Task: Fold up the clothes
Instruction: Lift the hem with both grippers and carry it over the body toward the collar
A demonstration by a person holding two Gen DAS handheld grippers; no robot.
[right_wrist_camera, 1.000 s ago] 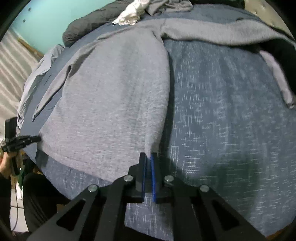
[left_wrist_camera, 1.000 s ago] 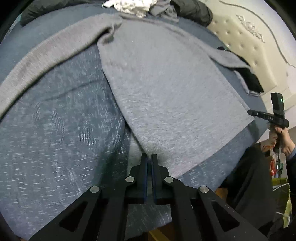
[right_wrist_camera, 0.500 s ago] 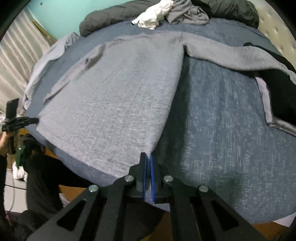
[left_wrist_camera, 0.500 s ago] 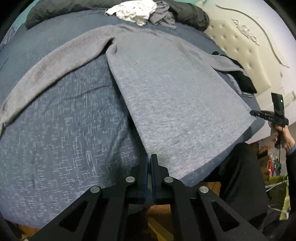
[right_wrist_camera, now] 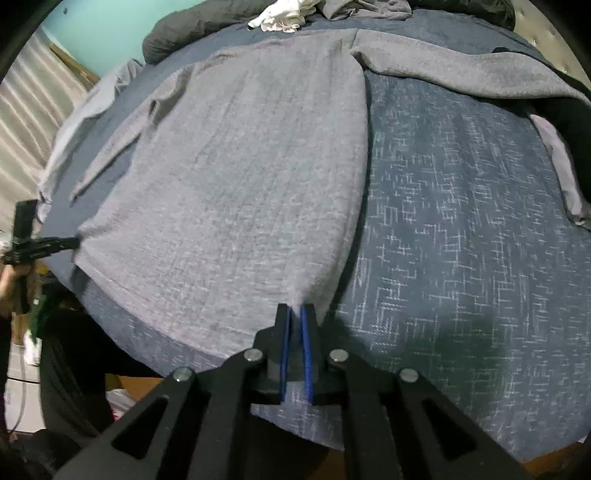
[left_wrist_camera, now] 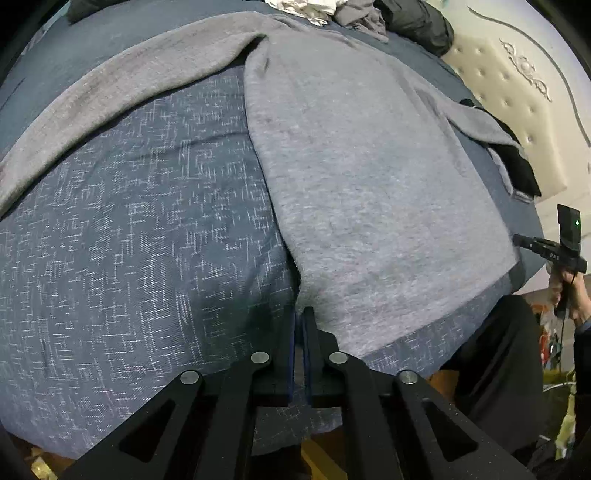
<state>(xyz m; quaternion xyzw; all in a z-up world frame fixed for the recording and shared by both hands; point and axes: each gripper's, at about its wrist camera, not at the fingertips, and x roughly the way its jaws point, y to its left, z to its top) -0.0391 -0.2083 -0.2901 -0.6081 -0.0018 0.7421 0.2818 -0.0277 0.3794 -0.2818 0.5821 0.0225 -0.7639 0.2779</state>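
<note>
**Grey sweater spread flat on the bed, both hem corners pinched**

A grey long-sleeved sweater [left_wrist_camera: 362,177] lies spread on a bed covered by a dark blue patterned bedspread [left_wrist_camera: 140,258]. Its hem runs along the near edge of the bed, and its neckline points toward the far edge. Both sleeves are laid outward from the shoulders across the blue cover.

The left gripper [left_wrist_camera: 300,317] sits at the near edge of the bed with its two black fingers pressed almost together. The left hem corner of the sweater runs into the narrow slit between them, so it is clamped on the cloth. The right gripper [right_wrist_camera: 294,314] is at the other hem corner. Its blue-lined fingers show a slim gap, and the grey fabric gathers into a point that enters that gap, so it too is holding the sweater. Each gripper also appears small at the side of the other's view, with a hand around its handle.

At the far edge of the bed lie a crumpled white garment [right_wrist_camera: 282,16] and a dark grey heap of clothes [right_wrist_camera: 192,27]. A black garment [left_wrist_camera: 517,166] lies on the right edge of the bed, under the end of the sweater's right sleeve. A cream tufted headboard [left_wrist_camera: 509,96] stands beyond that edge. A teal wall [right_wrist_camera: 107,26] rises behind the far left corner.
</note>
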